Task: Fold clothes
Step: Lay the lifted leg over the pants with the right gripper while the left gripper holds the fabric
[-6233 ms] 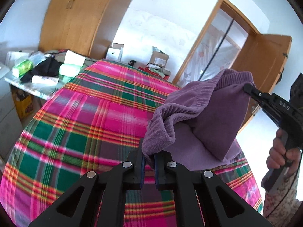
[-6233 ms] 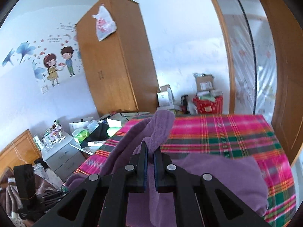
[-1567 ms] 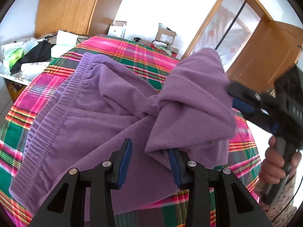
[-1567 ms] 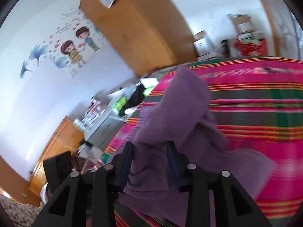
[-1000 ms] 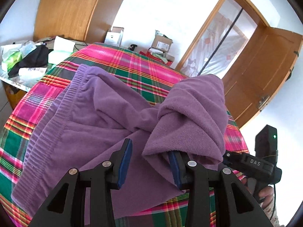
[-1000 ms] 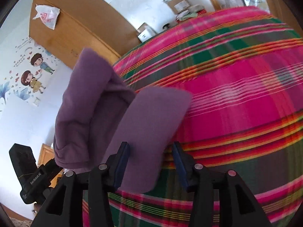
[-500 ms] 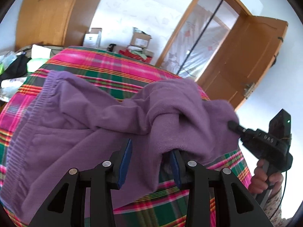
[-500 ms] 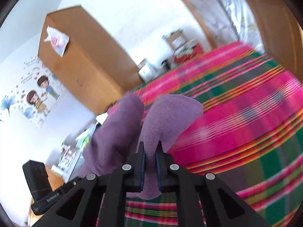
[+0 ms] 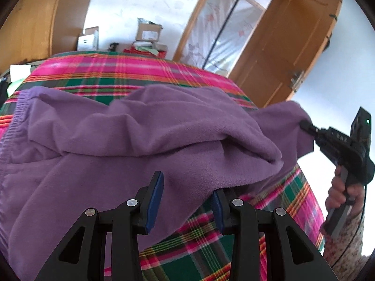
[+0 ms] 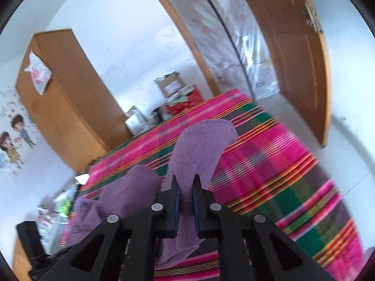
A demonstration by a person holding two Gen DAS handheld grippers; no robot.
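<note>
Bedroom scene, white walls (image 9: 145, 2), bed covered by a pink-green plaid blanket (image 9: 112, 70) filling most of both wrist views. Purple fleece garment (image 9: 131, 140) lies rumpled across the blanket, elastic ribbed waistband (image 9: 14, 117) at the left edge of the left wrist view, one thick fold humped across the middle, lower hem draped toward the camera. Left gripper (image 9: 186, 197) sits low over the near hem, jaws spread about halfway; fabric lies between and over the blue pads (image 9: 155, 196) but they are not pressing on it, right pad partly hidden under the cloth. Right gripper (image 10: 185, 193) has its jaws just closed and now pinched tight on a corner of the same garment, a flap of purple fleece sticking up past the fingertips and more hanging below them. From the left wrist view the right gripper appears at the far right, its tip buried in the garment's raised corner, held by a hand (image 9: 344, 193) with a floral sleeve (image 9: 346, 253) below. Background: wooden wardrobe (image 10: 68, 107) with a plastic bag (image 10: 37, 72) on top, open wooden door (image 9: 288, 46), plastic-covered sliding door (image 9: 225, 25), cardboard boxes (image 9: 148, 31) past the bed, cartoon wall stickers (image 10: 14, 135). Right wrist view is motion-blurred.
</note>
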